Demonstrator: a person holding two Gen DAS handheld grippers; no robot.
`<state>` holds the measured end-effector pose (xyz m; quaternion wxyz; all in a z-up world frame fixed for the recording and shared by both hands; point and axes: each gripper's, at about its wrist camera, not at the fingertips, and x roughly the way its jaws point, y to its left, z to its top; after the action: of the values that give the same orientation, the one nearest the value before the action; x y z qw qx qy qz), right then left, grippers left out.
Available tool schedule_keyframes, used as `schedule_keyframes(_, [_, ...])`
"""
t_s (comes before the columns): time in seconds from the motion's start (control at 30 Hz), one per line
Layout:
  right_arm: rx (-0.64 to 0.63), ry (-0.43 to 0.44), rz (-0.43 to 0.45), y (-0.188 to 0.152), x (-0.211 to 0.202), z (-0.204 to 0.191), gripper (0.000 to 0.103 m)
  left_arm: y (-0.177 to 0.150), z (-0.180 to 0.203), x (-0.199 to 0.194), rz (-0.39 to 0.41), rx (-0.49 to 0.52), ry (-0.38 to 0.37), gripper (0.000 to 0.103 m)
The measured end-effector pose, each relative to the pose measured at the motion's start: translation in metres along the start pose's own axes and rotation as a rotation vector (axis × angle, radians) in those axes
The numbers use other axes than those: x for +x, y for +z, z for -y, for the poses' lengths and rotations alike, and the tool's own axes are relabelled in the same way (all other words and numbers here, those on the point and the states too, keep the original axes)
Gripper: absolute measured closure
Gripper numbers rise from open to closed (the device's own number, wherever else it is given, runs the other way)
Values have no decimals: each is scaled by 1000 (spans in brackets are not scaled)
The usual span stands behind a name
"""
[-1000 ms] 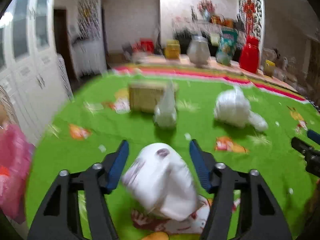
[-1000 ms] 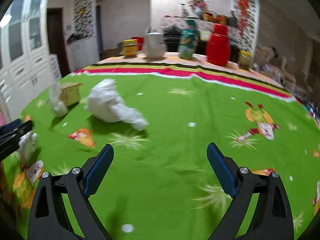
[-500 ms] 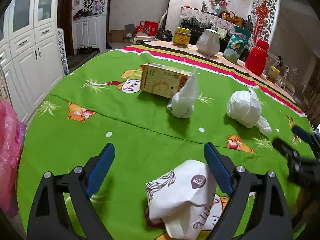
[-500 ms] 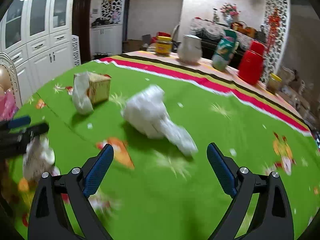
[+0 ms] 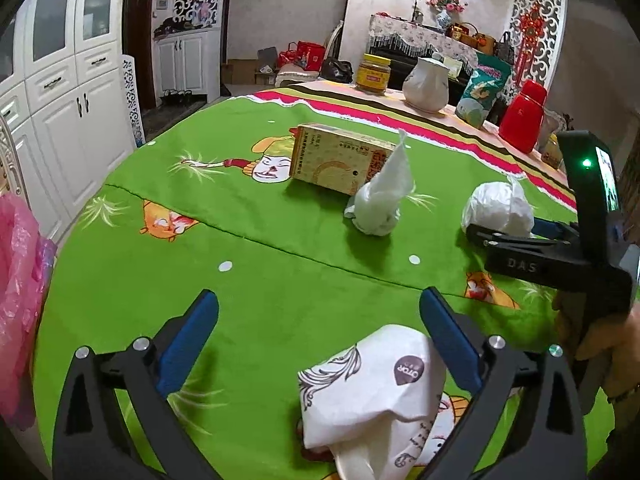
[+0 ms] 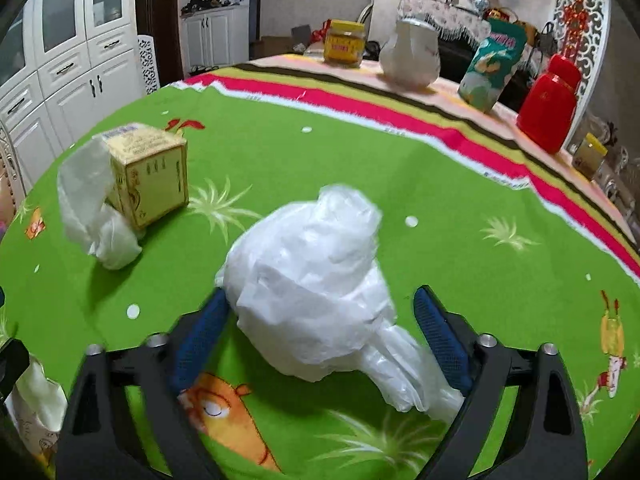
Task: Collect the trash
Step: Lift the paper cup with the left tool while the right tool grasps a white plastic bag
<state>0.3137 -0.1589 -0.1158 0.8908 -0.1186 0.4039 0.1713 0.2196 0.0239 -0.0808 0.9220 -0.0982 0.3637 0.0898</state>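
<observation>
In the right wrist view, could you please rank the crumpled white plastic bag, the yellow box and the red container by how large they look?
1. Crumpled white plastic bag, though it is nearest the camera.
2. Yellow box.
3. Red container, close to the box and farther off, so unsure.

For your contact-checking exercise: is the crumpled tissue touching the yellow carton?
Cannot tell. In the left wrist view the crumpled tissue overlaps the yellow carton; in the right wrist view the two overlap as well, so neither shows contact or a gap.

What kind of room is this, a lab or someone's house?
Most likely a home dining or living room: a table under a green cartoon cloth, white cabinets along the wall, and a sideboard with a vase of flowers.
</observation>
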Motion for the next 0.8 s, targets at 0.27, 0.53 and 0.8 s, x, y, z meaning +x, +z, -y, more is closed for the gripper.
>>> schedule_keyframes(0.27, [65, 16, 112, -42, -67, 9, 62, -1, 3, 1, 2, 16, -2, 5])
schedule_keyframes(0.53, [185, -80, 130, -115, -127, 15, 62, 1, 1, -9, 45, 40, 23, 5])
schedule_keyframes(0.8, [232, -32, 141, -128, -128, 21, 62, -5, -1, -11, -30, 5, -33, 5])
